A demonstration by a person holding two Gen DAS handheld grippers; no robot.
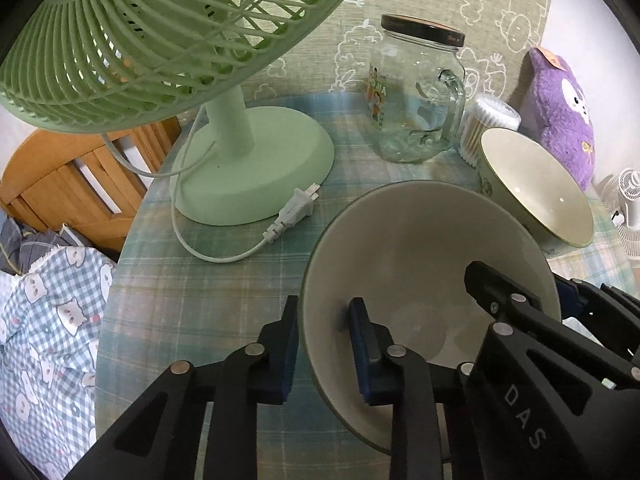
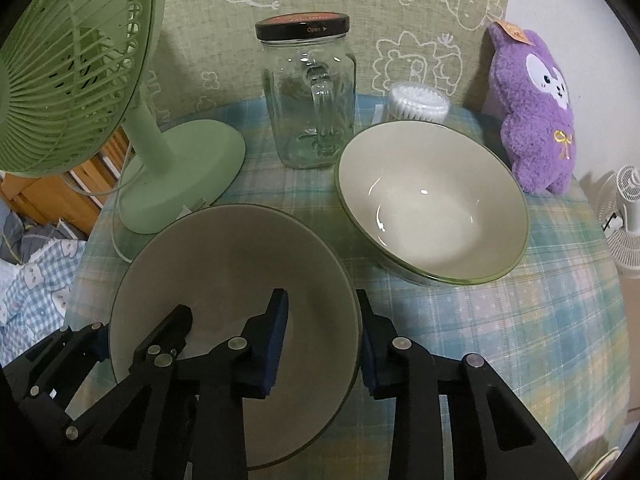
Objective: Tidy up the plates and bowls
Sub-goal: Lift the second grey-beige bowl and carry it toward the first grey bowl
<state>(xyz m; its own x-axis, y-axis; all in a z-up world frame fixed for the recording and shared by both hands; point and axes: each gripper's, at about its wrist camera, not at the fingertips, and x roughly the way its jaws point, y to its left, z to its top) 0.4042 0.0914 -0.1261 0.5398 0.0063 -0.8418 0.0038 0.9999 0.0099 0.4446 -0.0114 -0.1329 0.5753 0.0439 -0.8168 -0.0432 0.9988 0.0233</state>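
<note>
Left claw [image 1: 326, 350] straddles near bowl [image 1: 420, 248] rim, pads either side. Right claw [image 1: 520, 300] on opposite rim. Second bowl [image 1: 536, 184] tilted behind.

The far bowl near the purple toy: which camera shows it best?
The right wrist view. There the far bowl shows its whole rim and inside, unobstructed. In the left wrist view the same bowl sits near the right edge, seen obliquely, its lower left hidden behind the near bowl.

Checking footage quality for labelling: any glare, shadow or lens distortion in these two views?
Left wrist view: heavy fisheye bending, dark corners, near bowl dim and shadowed. Right wrist view: same curvature, bright glints inside the far bowl, reflections on the glass jar; both reasonably sharp.
</note>
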